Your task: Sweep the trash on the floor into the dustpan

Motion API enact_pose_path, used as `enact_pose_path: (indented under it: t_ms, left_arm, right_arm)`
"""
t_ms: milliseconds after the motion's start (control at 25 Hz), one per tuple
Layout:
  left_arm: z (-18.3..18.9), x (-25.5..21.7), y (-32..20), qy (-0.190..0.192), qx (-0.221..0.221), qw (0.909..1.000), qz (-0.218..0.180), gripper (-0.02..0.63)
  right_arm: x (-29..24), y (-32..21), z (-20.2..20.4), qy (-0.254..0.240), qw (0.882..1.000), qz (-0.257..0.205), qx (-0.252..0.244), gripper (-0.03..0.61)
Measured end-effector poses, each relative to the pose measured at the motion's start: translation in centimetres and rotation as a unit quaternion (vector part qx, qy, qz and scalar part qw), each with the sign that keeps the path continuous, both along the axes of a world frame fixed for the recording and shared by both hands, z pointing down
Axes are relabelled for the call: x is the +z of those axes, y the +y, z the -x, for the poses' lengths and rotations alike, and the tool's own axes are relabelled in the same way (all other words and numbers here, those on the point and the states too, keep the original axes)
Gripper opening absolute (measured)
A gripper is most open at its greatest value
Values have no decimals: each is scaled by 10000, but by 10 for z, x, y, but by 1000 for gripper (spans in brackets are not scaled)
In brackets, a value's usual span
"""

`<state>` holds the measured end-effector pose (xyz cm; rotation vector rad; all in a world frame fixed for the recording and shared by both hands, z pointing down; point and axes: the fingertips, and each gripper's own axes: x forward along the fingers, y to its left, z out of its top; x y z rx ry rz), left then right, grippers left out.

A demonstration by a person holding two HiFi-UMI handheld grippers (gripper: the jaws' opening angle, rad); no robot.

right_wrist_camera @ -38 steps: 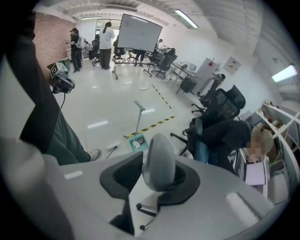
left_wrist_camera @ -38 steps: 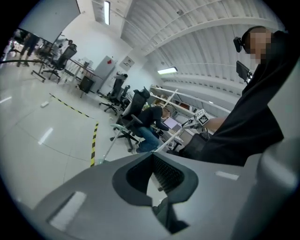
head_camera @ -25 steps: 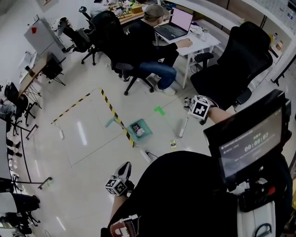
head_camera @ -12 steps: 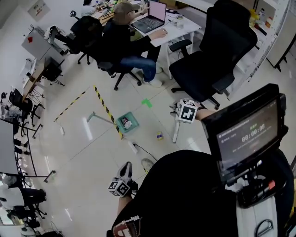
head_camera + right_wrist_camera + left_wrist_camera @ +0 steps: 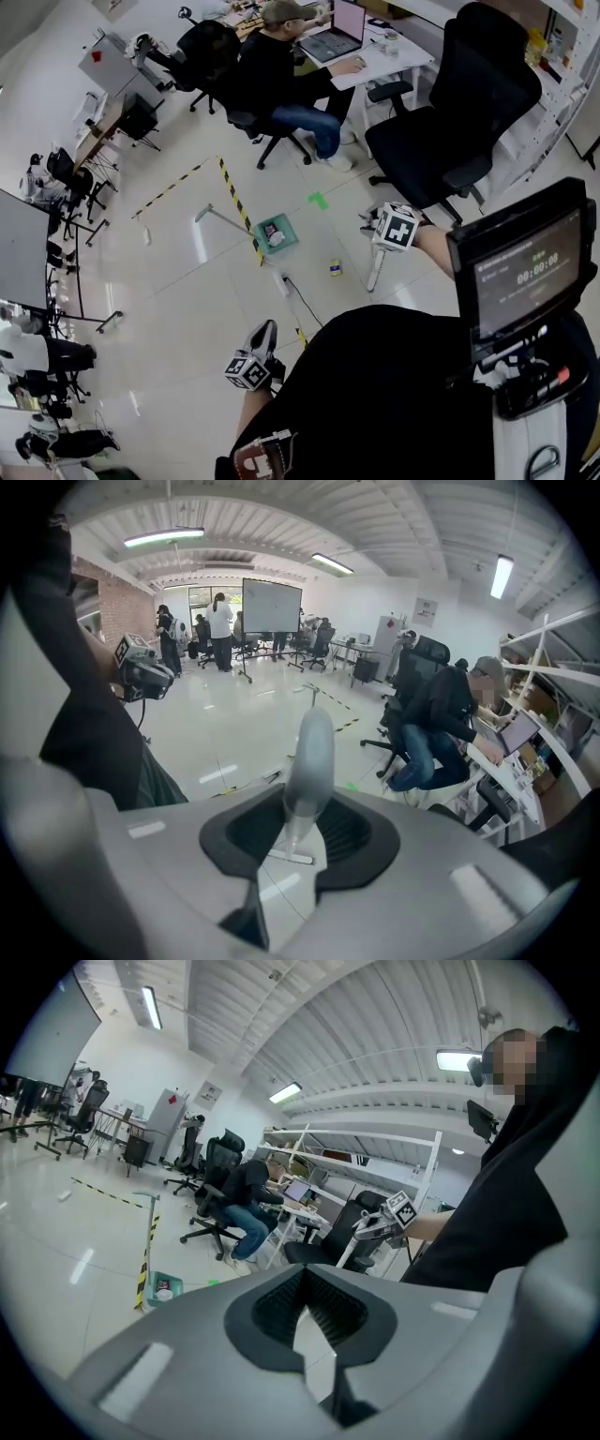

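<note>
Jaws of my right gripper (image 5: 305, 803) pinch the broom handle (image 5: 309, 752); those of my left gripper (image 5: 305, 1274) are pressed together, empty. Well ahead, the dustpan (image 5: 277, 234) holds some trash; a yellow scrap (image 5: 336, 267) nearer them waits unswept

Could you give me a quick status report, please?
Left hand-held gripper shut, empty. Right hand-held gripper shut on broom handle. Yellow scrap lies outside dustpan. Cable on floor nearby.

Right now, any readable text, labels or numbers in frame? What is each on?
"00:00:0" plus a last digit too blurred to read: timer on the chest screen.
Smaller lines on that screen: too small to read.
Two marker cubes: black-and-white patterns, no words.
Red sticker on the grey cabinet: too small to read.
</note>
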<state>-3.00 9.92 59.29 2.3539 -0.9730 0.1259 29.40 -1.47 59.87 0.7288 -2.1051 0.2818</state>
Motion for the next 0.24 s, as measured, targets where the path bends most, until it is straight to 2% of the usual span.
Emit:
enact_pose_path:
  t_ms: [240]
  left_arm:
    - [9,0,-2,9,189,9998,30,6]
  right_arm:
    - [-6,19,-8,127,9995,39,293,98]
